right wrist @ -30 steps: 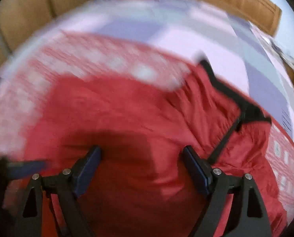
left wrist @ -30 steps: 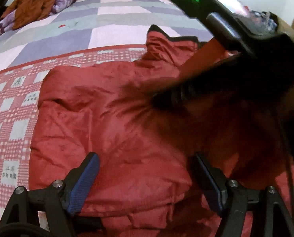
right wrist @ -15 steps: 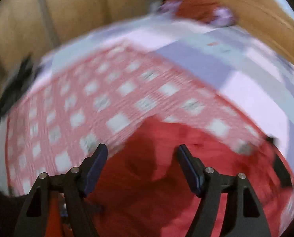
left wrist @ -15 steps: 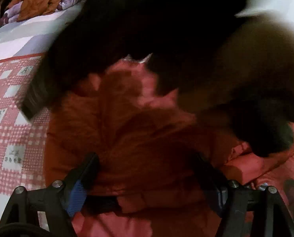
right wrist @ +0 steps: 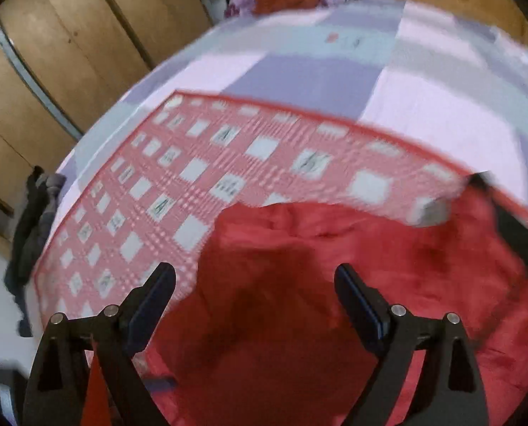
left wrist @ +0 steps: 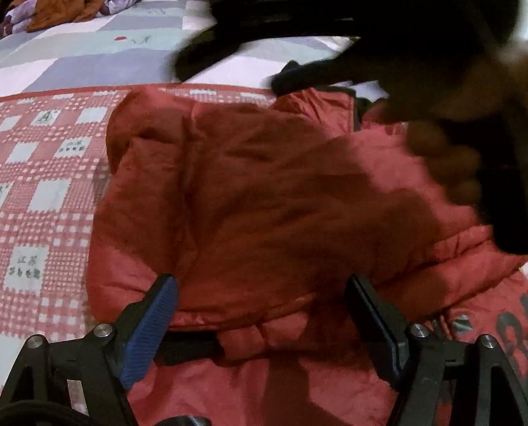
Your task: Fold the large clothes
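A big puffy red jacket point(left wrist: 264, 195) is lying bunched up on the red-and-white checked blanket point(left wrist: 33, 184) that is covering part of the bed point(right wrist: 299, 71). Its cloth is looking wrinkly, with dark trim at one edge and dark letters on a corner. The left gripper point(left wrist: 260, 326) is hanging over the jacket with its fingers point(left wrist: 150, 326) spread wide, holding nothing. The right gripper point(right wrist: 255, 305) is hanging over the jacket's edge, fingers point(right wrist: 359, 305) also spread wide. The right hand point(left wrist: 477, 117) is looking blurry.

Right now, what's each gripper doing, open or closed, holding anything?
Left gripper: open, holding nothing, over the red jacket.
Right gripper: open, holding nothing, above the jacket.
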A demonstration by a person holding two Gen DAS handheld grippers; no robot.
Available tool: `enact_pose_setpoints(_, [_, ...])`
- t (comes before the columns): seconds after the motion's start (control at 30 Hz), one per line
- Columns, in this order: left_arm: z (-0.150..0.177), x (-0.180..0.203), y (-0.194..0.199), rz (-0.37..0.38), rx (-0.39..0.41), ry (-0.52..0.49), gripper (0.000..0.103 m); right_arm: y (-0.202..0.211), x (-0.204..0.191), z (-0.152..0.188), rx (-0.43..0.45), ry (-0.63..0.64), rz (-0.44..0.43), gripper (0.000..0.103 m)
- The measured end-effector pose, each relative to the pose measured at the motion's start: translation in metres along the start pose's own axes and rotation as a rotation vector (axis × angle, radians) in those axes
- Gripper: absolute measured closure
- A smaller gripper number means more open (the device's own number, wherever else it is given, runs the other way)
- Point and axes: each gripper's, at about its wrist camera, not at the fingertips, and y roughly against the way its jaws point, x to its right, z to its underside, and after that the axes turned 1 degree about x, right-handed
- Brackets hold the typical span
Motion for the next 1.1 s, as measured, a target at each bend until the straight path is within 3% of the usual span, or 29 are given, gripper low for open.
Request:
enact_pose_setpoints(0.07, [0.002, 0.005, -0.003, -0.022, -0.012, -0.031, 0.022, 0.013, 0.013, 0.009, 0.016, -0.009, 0.075, 0.01])
enact_pose_setpoints(0.13, [0.004, 0.009, -0.004, -0.042, -0.025, -0.055, 0.022, 0.006, 0.035, 0.02, -0.015, 0.018, 0.389, 0.011])
enact_pose_setpoints(0.17, [0.005, 0.011, -0.005, -0.048, -0.032, -0.062, 0.022, 0.0, 0.054, 0.027, -0.061, -0.005, 0.484, 0.011])
enact_pose_setpoints(0.23, [0.004, 0.015, -0.002, -0.05, -0.039, -0.075, 0.022, 0.0, 0.091, 0.047, -0.121, -0.107, 0.593, 0.011])
enact_pose_setpoints(0.3, [0.003, 0.01, 0.007, -0.045, -0.032, -0.058, 0.022, 0.027, 0.104, 0.062, -0.041, -0.228, 0.557, 0.011])
enact_pose_setpoints(0.4, [-0.004, 0.003, 0.024, -0.054, 0.018, -0.005, 0.022, 0.067, 0.082, 0.086, 0.08, -0.179, 0.452, 0.011])
enact_pose_setpoints(0.5, [-0.017, -0.013, 0.018, -0.114, 0.033, 0.022, 0.022, 0.087, 0.061, 0.116, 0.079, -0.041, 0.436, 0.011])
enact_pose_setpoints(0.57, [-0.017, -0.03, -0.005, -0.168, -0.052, 0.044, 0.021, 0.091, 0.074, 0.138, 0.049, -0.027, 0.495, 0.011])
enact_pose_setpoints(0.6, [-0.015, -0.037, -0.013, -0.155, -0.081, 0.063, 0.015, 0.096, 0.095, 0.156, 0.026, -0.074, 0.541, 0.016])
enact_pose_setpoints(0.63, [-0.011, -0.043, -0.018, -0.131, -0.102, 0.09, 0.015, 0.108, 0.113, 0.169, 0.038, -0.117, 0.512, 0.019])
enact_pose_setpoints(0.7, [-0.009, -0.043, -0.013, -0.152, -0.093, 0.095, 0.015, 0.127, 0.123, 0.177, 0.082, -0.149, 0.467, 0.039])
enact_pose_setpoints(0.8, [-0.013, -0.03, 0.004, -0.212, -0.055, 0.056, 0.016, 0.155, 0.11, 0.177, 0.117, -0.154, 0.399, 0.037])
enact_pose_setpoints(0.9, [-0.009, -0.013, 0.026, -0.235, -0.031, 0.036, 0.016, 0.178, 0.094, 0.187, 0.177, -0.127, 0.411, 0.035])
enact_pose_setpoints(0.97, [0.001, 0.0, 0.04, -0.25, -0.036, 0.019, 0.016, 0.184, 0.096, 0.209, 0.163, -0.159, 0.435, 0.031])
enact_pose_setpoints(1.1, [0.033, 0.021, 0.065, -0.286, -0.083, 0.009, 0.016, 0.178, 0.118, 0.279, 0.005, -0.25, 0.504, 0.031])
